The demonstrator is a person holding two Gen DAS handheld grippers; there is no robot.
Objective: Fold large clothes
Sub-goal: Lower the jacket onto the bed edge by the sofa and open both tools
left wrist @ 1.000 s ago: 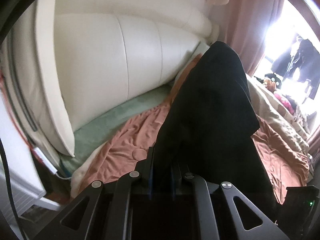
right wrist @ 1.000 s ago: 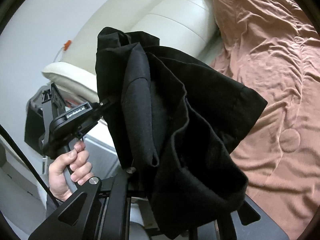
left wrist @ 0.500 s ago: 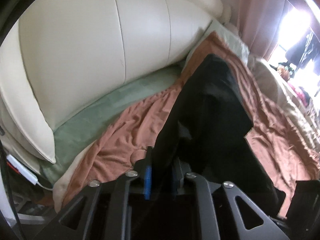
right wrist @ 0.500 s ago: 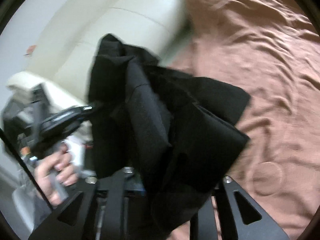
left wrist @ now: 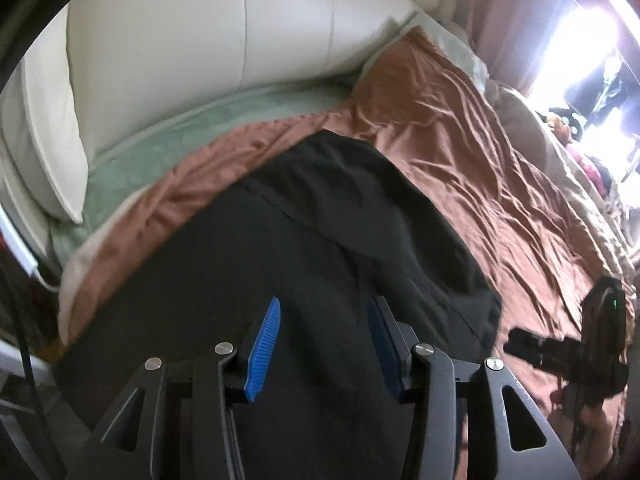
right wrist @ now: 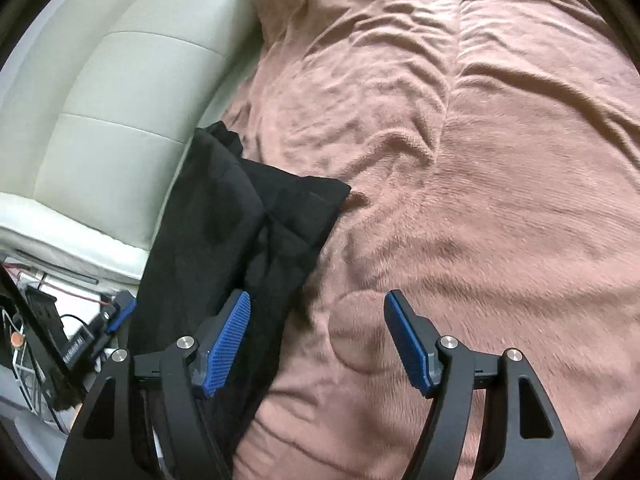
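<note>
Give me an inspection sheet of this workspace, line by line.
Surface: bed under a wrinkled pink-brown blanket, green sheet at its head.
Job's things: black garment lying on the blanket near the edge, bunched.
Clutter: heaped bedding and small items at the far side, too blurred to name.
Grippers: left gripper open over the garment; right gripper open, garment beside its left finger; both jaws have just been opening.
Cables: red and black wires beside the bed.
Surroundings: cream padded headboard, bright window.

Matt black cloth garment [left wrist: 328, 248] lies on a soft, wrinkled brown blanket [right wrist: 460, 160]; headboard [left wrist: 200, 32] looks smooth cream leather.
</note>
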